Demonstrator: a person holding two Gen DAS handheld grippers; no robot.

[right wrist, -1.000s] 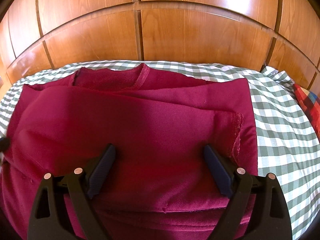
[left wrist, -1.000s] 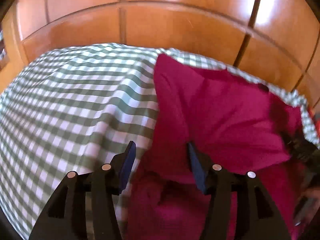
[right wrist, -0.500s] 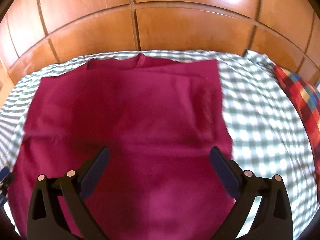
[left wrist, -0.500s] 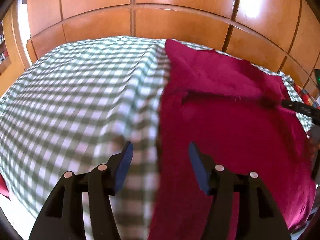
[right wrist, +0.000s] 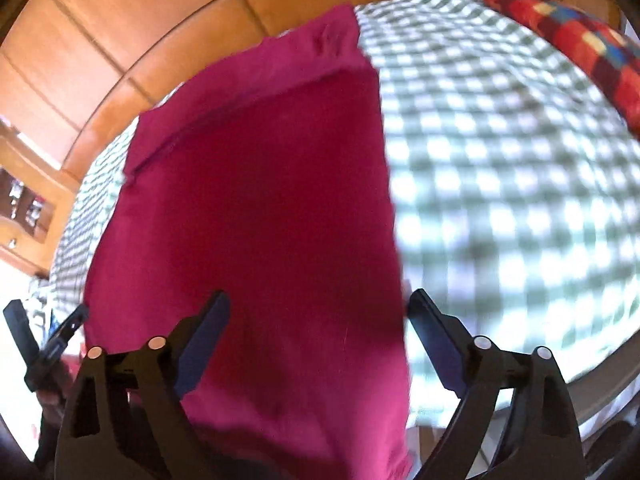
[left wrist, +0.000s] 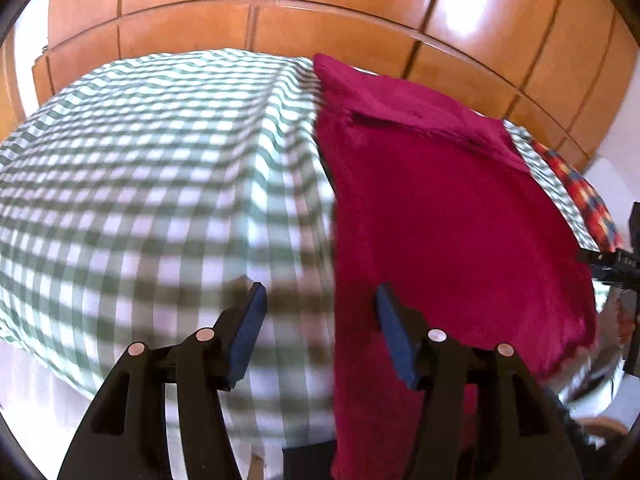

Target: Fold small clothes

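Note:
A crimson garment [left wrist: 444, 216] lies flat on the green checked cloth [left wrist: 152, 184], a folded flap across its far end; its near end hangs over the front edge. It also shows in the right wrist view [right wrist: 256, 216]. My left gripper [left wrist: 318, 328] is open and empty, held above the garment's left edge near the front. My right gripper [right wrist: 316, 340] is open and empty, held above the garment's right edge. Each gripper shows at the edge of the other's view: the right one [left wrist: 612, 264], the left one [right wrist: 48, 340].
Wooden panelling [left wrist: 320, 20] rises behind the checked surface. A red, blue and yellow plaid cloth [right wrist: 576, 44] lies at the far right. The front edge of the surface [left wrist: 120, 376] drops off just below the grippers.
Both grippers have pulled back and up from the garment, toward the front edge. The garment now lies flat and more of it shows. Both stayed open.

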